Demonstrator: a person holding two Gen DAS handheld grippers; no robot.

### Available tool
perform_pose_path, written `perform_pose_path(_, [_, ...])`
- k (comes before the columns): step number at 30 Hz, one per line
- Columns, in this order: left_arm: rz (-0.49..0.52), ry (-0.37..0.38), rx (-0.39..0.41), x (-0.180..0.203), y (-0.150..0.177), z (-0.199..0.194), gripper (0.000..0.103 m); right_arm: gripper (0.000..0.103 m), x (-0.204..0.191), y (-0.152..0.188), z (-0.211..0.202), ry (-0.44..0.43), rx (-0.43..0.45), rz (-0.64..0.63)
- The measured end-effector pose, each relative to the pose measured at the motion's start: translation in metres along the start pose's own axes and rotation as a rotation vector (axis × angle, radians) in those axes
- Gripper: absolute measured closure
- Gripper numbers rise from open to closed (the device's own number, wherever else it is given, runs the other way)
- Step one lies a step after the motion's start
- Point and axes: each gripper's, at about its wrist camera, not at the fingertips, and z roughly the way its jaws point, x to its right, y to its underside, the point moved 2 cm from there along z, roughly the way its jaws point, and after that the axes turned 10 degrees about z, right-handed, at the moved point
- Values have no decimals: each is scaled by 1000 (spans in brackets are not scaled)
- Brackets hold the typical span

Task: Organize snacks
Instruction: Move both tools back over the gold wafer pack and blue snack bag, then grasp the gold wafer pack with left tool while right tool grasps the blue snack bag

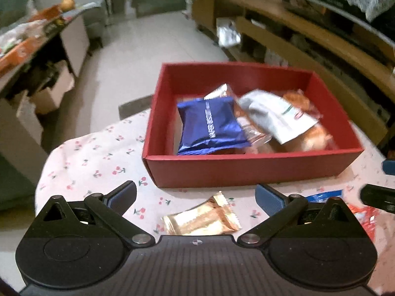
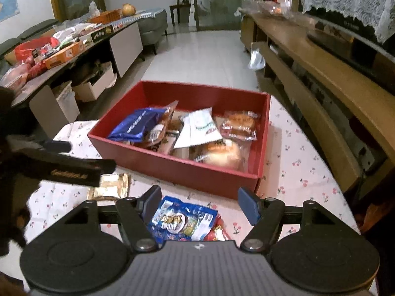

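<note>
The left hand-held gripper (image 1: 195, 196) hangs wide open above a gold-wrapped snack (image 1: 201, 218) lying on the cherry-print tabletop (image 1: 93, 165), its pads on either side of the packet but not touching it. The right hand-held gripper (image 2: 198, 203) is likewise open and empty over a blue snack packet (image 2: 184, 219), which overlaps a red wrapper (image 2: 217, 231) just beside it. Beyond both sits the red box (image 2: 172, 170), already holding a dark blue pouch (image 2: 137, 124), a white sachet (image 2: 197, 129) and several wrapped pastries. The likely risks: glossy film could slip from the pads if they close on a thin edge, the right pads may pinch the red wrapper along with the blue one (they overlap), and both grippers work close together, so a shared path to the box invites a collision.
</note>
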Motion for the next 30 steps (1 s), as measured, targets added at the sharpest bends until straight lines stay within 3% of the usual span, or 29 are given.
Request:
perform_pose_path(11, [117, 132, -133, 9, 11, 55, 3, 19, 1, 5, 17, -24, -85, 1])
perform_pose_path(19, [162, 223, -155, 38, 38, 26, 10, 19, 5, 5, 8, -35, -76, 11])
perform_pose_path(23, [190, 218, -143, 50, 45, 8, 14, 19, 8, 5, 6, -31, -78, 8])
perform_pose_path(30, [16, 167, -165, 33, 33, 25, 13, 19, 15, 4, 16, 1, -104, 2])
